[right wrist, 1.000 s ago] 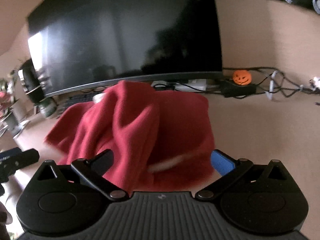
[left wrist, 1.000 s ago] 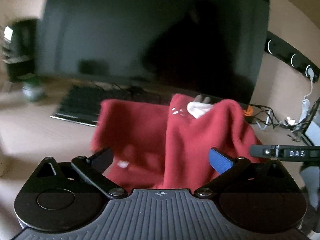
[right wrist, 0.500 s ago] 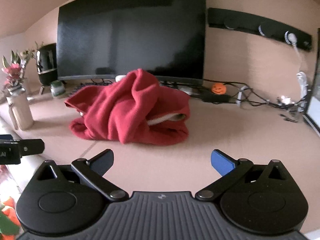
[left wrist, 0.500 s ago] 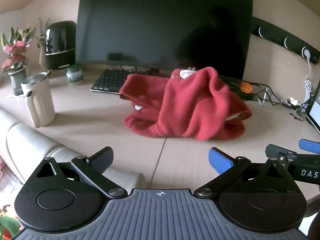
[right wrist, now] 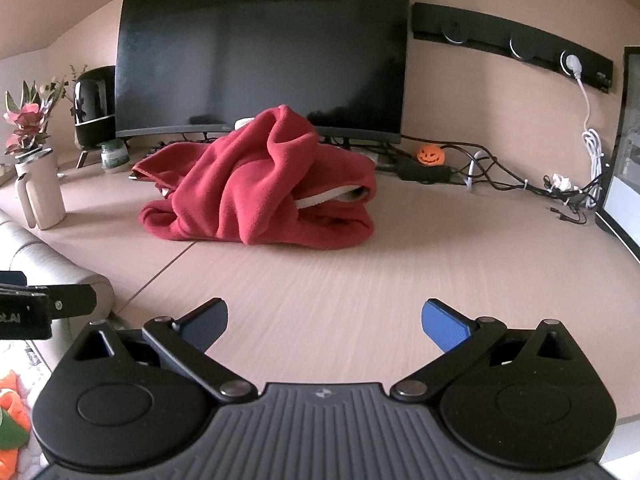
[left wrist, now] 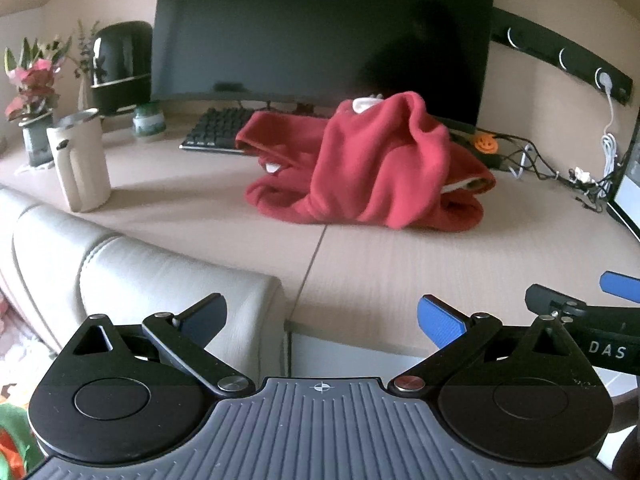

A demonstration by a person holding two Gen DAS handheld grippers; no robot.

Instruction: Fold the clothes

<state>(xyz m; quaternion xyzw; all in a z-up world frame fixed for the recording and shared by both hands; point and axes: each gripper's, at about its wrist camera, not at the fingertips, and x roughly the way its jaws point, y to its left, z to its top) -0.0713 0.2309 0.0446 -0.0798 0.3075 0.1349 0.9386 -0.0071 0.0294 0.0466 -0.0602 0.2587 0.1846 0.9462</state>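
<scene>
Both our grippers, the left gripper (left wrist: 322, 316) and the right gripper (right wrist: 324, 320), hang spread wide and empty above the near edge of the pale wood-grain desk (right wrist: 360, 272). We see the crumpled red fleece garment (right wrist: 256, 196) heaped well ahead, in front of the wide black monitor (right wrist: 260, 48), partly over the black keyboard (left wrist: 216, 132).

Your light wooden desk (right wrist: 360, 280) carries a crumpled red garment (right wrist: 260, 192) at frame centre, a beige mug (right wrist: 40, 192) far left, a keyboard (left wrist: 218, 130) behind.
</scene>
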